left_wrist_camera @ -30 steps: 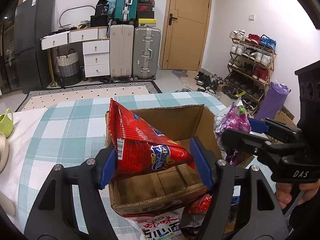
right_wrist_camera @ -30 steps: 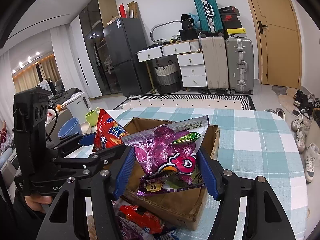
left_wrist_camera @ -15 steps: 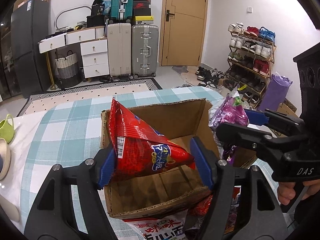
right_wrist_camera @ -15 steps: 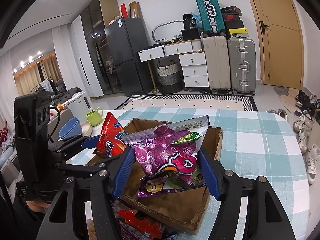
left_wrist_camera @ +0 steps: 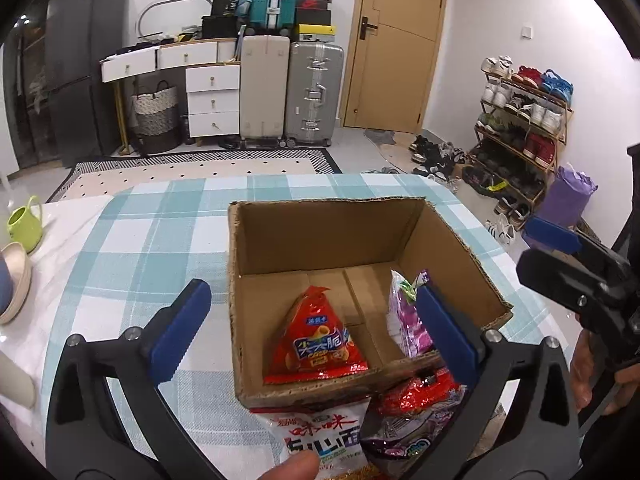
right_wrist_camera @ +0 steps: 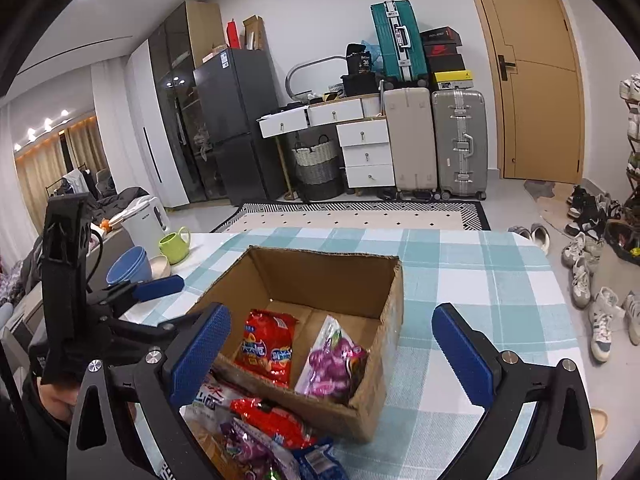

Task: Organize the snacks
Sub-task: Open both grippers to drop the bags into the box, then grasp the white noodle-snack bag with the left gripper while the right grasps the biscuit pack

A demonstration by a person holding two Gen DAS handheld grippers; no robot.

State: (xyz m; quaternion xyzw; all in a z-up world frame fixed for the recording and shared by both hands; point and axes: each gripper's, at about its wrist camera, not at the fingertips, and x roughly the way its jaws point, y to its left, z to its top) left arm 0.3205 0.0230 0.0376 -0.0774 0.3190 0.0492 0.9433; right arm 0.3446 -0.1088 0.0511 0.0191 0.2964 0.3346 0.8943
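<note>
Left of your cardboard box sit a green mug and stacked bowls; your left gripper and right gripper, jaws just sprung wide, hold nothing; red chip bag and purple snack bag lie inside, more packets crowding its near wall.

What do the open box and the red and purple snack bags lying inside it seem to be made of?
Box: plain brown corrugated cardboard, matte; its cut top edges look rough and wavy.
Red snack bag: looks like thin plastic film, glossy, with printed lettering, wrinkles and crimped seams.
Purple snack bag: seemingly the same shiny film, creased and catching the light.
</note>
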